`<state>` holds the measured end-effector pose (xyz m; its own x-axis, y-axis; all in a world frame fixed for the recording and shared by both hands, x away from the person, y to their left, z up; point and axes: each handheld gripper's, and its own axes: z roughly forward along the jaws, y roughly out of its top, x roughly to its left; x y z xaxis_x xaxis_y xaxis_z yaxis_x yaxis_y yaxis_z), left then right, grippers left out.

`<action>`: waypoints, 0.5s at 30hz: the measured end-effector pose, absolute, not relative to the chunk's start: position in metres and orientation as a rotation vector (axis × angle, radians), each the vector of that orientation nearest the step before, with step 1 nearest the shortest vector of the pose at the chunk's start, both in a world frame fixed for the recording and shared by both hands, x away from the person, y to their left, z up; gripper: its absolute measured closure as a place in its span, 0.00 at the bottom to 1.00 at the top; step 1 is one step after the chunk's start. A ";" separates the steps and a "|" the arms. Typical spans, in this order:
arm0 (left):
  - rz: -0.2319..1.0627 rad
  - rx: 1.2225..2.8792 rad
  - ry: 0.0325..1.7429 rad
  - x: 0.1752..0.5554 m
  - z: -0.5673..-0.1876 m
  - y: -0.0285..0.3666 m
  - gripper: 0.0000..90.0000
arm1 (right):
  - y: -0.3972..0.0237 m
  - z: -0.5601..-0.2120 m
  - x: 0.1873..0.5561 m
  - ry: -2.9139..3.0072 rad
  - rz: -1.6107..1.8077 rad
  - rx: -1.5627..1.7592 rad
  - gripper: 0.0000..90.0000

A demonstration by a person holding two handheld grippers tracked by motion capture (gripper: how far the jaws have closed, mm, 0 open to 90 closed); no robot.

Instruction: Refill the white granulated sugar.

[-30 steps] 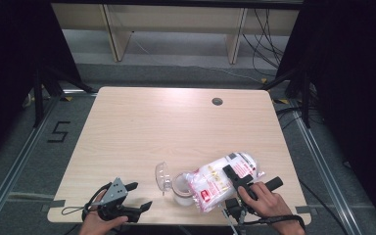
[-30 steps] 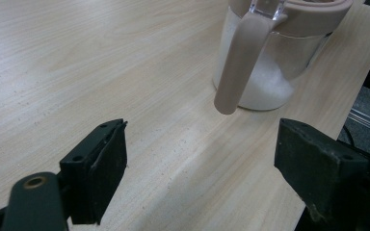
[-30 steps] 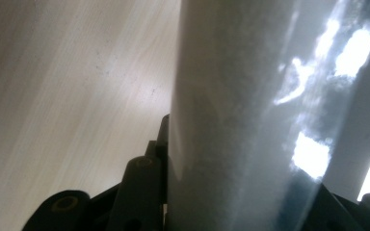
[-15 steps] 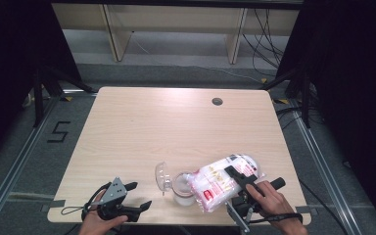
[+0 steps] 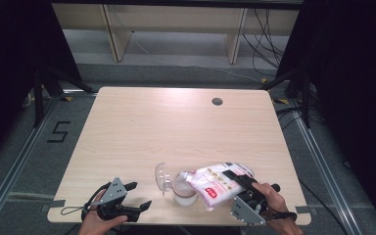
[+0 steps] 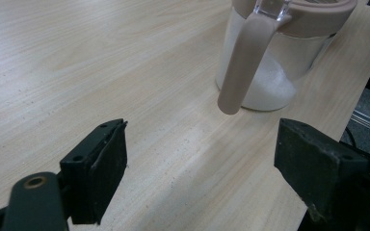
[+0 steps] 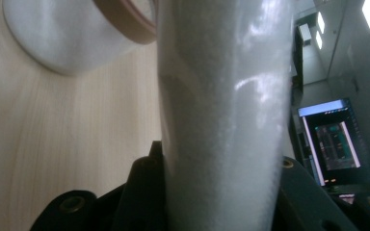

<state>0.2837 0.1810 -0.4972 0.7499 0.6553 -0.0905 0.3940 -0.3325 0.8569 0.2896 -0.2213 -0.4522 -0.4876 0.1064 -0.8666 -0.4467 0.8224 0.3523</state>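
Observation:
A clear jar (image 5: 183, 190) with a pinkish-brown rim stands near the table's front edge, its clear flip lid (image 5: 162, 177) swung open to the left. White granules lie in its bottom (image 6: 270, 91). My right gripper (image 5: 233, 184) is shut on a plastic bag (image 5: 215, 182) of white granules with a red label, tilted with its mouth at the jar's opening. In the right gripper view the bag (image 7: 221, 110) bulges between the jaws above the jar's rim (image 7: 125, 19). My left gripper (image 5: 139, 195) rests open at the front left, empty, its jaws (image 6: 200, 154) pointing at the jar's handle (image 6: 243, 62).
The light wooden table (image 5: 176, 127) has a round cable hole (image 5: 217, 101) at the back right. Its front edge runs close under both hands. A lit monitor (image 7: 330, 144) stands beyond the table on the right.
The right hand has shifted only slightly with the bag held over the jar. The left gripper has stayed where it was.

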 end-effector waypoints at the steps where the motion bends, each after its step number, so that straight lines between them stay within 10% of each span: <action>1: 0.333 1.958 0.803 0.284 -0.498 0.181 0.21 | -0.223 -0.454 0.289 1.993 0.716 -0.198 0.80; 15: 0.339 1.968 0.795 0.284 -0.498 0.181 0.21 | -0.235 -0.461 0.315 2.077 1.010 0.130 0.81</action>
<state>0.2839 0.1810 -0.4977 0.7498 0.6560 -0.0864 0.3920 -0.3352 0.8567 0.3151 -0.2346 -0.4609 -0.6706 0.4066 -0.6205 -0.2372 0.6749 0.6987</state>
